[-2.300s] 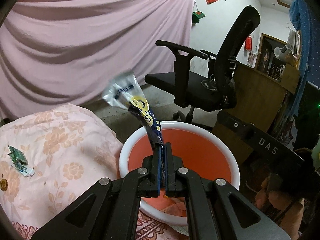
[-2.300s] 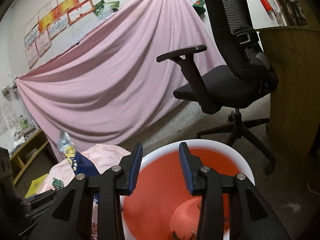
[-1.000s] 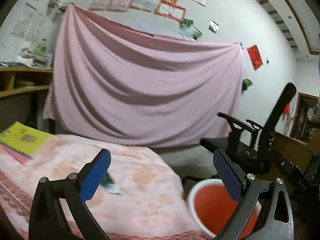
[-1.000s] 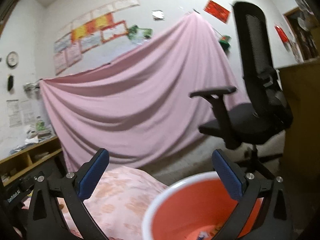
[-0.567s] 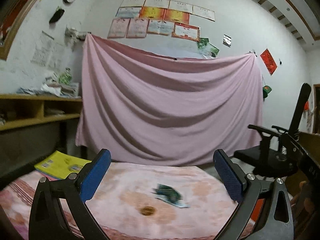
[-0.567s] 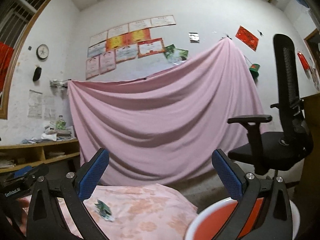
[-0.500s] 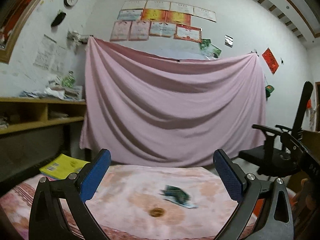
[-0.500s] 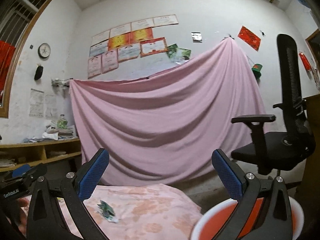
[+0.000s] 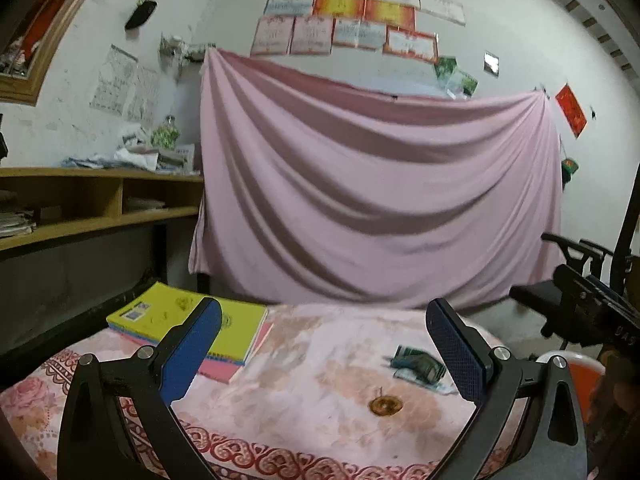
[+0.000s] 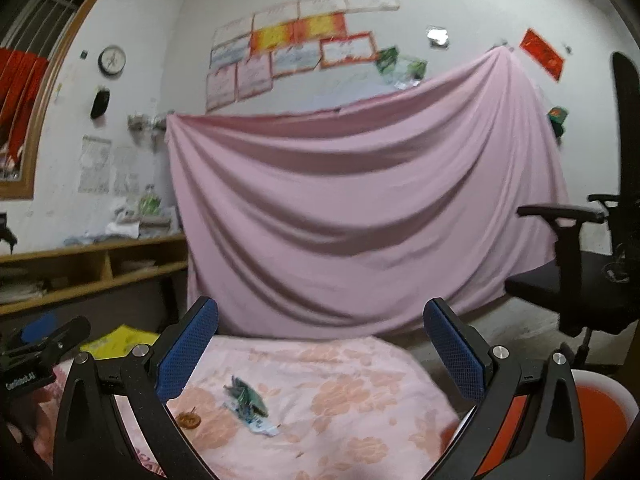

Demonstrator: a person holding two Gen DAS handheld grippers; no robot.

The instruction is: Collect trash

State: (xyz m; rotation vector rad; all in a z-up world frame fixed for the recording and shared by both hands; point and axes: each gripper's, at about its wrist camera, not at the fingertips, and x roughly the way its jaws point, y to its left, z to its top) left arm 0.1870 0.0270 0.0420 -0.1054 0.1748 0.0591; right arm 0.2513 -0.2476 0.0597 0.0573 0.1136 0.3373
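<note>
A crumpled green wrapper (image 9: 418, 365) lies on the pink floral cloth, with a small round brown piece (image 9: 385, 405) in front of it. The same green wrapper (image 10: 248, 402) and brown piece (image 10: 189, 419) show in the right wrist view. My left gripper (image 9: 322, 354) is open and holds nothing, hovering above the cloth to the left of the wrapper. My right gripper (image 10: 320, 354) is also open and bare, with the wrapper low between its fingers. The orange basin with a white rim (image 10: 600, 412) stands at the far right; a sliver of that basin (image 9: 580, 364) appears behind the left gripper's right finger.
A yellow notebook on a pink one (image 9: 192, 324) lies at the table's back left. A black office chair (image 10: 580, 276) stands to the right, beyond the basin. Wooden shelves (image 9: 92, 208) run along the left wall. A pink sheet (image 9: 372, 208) hangs behind.
Both grippers have swung left, away from the basin and toward the table. The left one dropped its blue-and-yellow packet and opened wide; the right opened wider too.
</note>
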